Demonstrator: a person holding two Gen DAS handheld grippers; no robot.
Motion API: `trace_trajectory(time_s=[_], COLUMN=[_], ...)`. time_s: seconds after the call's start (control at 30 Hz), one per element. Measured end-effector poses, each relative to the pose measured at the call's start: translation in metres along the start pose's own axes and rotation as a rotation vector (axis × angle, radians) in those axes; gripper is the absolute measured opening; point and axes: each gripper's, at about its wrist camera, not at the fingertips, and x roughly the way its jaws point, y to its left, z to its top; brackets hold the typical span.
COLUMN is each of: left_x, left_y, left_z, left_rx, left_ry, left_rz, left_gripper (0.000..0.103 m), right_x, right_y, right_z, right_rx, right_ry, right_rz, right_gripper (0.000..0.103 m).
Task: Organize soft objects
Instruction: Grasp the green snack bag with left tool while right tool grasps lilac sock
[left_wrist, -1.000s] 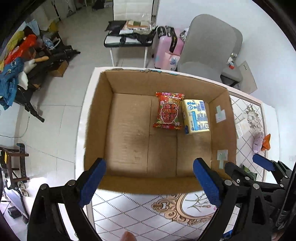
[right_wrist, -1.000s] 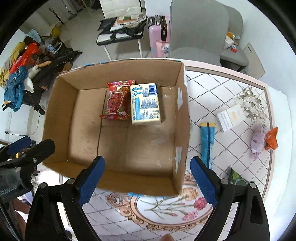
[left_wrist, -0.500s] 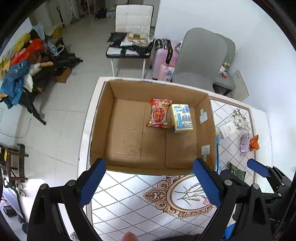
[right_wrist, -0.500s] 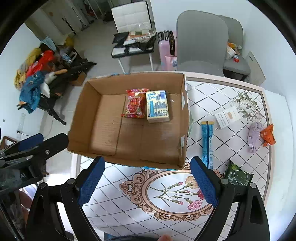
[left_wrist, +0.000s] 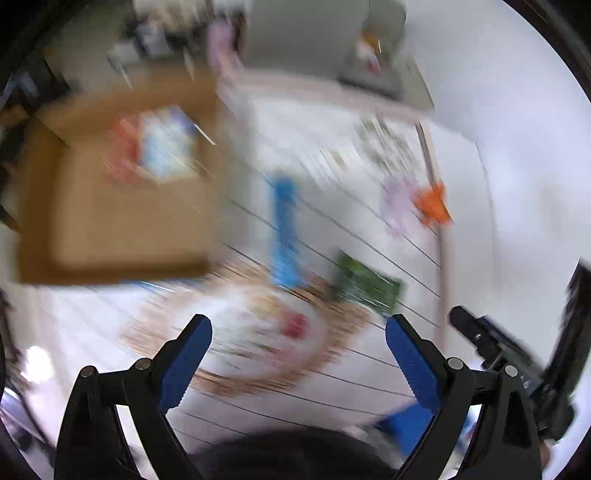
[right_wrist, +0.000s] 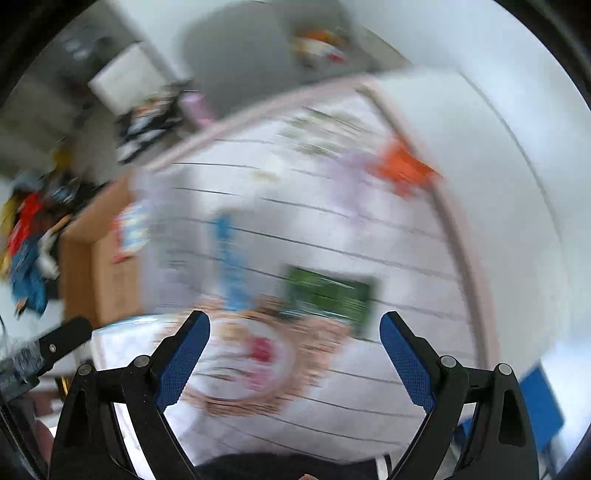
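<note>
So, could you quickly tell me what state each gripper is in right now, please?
Left gripper: open, holding nothing.
Right gripper: open, holding nothing.

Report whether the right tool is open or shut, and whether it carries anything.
Open and empty. The right tool has its blue pads spread wide apart, with only the blurred patterned tablecloth visible between them.

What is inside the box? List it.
Inside the box: a red packet and a pale blue-printed pack, side by side. Blur hides details; anything beneath them is covered.
</note>
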Motion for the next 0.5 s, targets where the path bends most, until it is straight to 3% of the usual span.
trace_trajectory(time_s=[0.13,0.27,0.4,0.5], left_x=[0.096,0.179,0.222,0.239], left_y=[-0.031,-0.055,-0.056,-0.058], left_z=[0.014,0.027,0.036,0.044], left_rx=[-0.100,-0.190,-0.334,-0.404], left_ry=[0.203,0.350,0.433,0.437], left_rz=[-0.079,-0.071,-0.111,-0.075], left_gripper=[0.096,0.096,0.096,0.094], right_x=[0.031,0.056,0.074,0.083], right_y=[-0.078,-0.121,-0.141,-0.144], right_z=[0.006,0.021,0.041,0.053], right_rx=[0.104,0.114,0.084,0.056], right_ry=[0.059,0.082,0.100,0.115], right_rz=[-0.031,-0.058,-0.063,-0.059], right_gripper=[0.095,0.095,0.095,0.095])
